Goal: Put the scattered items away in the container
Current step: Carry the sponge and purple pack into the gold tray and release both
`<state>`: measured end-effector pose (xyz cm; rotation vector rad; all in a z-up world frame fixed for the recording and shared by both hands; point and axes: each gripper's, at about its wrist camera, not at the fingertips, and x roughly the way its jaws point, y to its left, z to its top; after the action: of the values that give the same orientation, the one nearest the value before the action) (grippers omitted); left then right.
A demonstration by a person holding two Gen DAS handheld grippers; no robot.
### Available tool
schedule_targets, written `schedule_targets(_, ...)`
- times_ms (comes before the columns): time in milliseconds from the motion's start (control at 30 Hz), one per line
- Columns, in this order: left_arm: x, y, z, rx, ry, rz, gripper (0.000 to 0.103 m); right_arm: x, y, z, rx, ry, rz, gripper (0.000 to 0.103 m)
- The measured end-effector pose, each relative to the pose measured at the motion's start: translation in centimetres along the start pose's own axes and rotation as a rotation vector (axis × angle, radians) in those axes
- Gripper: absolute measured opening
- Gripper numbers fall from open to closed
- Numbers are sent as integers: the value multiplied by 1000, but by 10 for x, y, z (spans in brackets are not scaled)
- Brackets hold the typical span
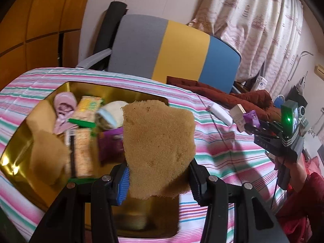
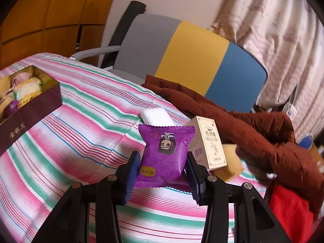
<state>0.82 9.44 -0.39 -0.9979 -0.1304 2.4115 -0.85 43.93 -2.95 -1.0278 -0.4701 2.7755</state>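
My left gripper (image 1: 159,174) is shut on a tan sponge (image 1: 159,141) and holds it above the near right part of the gold-lined box (image 1: 12,162). The box holds a pink sock (image 1: 63,111), snack packets, another sponge and a purple packet (image 1: 110,144). My right gripper (image 2: 162,172) is shut on a purple snack packet (image 2: 166,154) just above the striped bedspread; it also shows in the left wrist view (image 1: 251,118). The box shows at the far left of the right wrist view (image 2: 30,111).
A white block (image 2: 158,117), a cream carton (image 2: 210,141) and a yellow sponge (image 2: 232,166) lie on the striped bedspread (image 2: 70,131) beside a rust-brown jacket (image 2: 253,131). A grey, yellow and blue chair (image 1: 172,48) stands behind the bed.
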Motion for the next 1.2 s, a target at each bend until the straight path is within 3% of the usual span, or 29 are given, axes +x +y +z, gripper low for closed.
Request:
schedule_targets(300, -17, 35, -9, -58, 4, 19, 50, -20, 32, 17, 69, -3, 189, 45)
schedule_targets(633, -5, 37, -12, -20, 81, -9, 50, -63, 127, 57, 99, -27, 487, 45)
schedule_targets(867, 9, 35, -15, -18, 154, -47, 54, -57, 177, 73, 78, 17, 541, 46)
schedule_targets(967, 8, 37, -19, -45, 160, -47, 60, -52, 191, 76, 64, 33, 540, 46)
schedule_targets(1200, -1, 41, -22, -65, 145, -39, 63, -39, 198, 81, 126, 69, 552, 53)
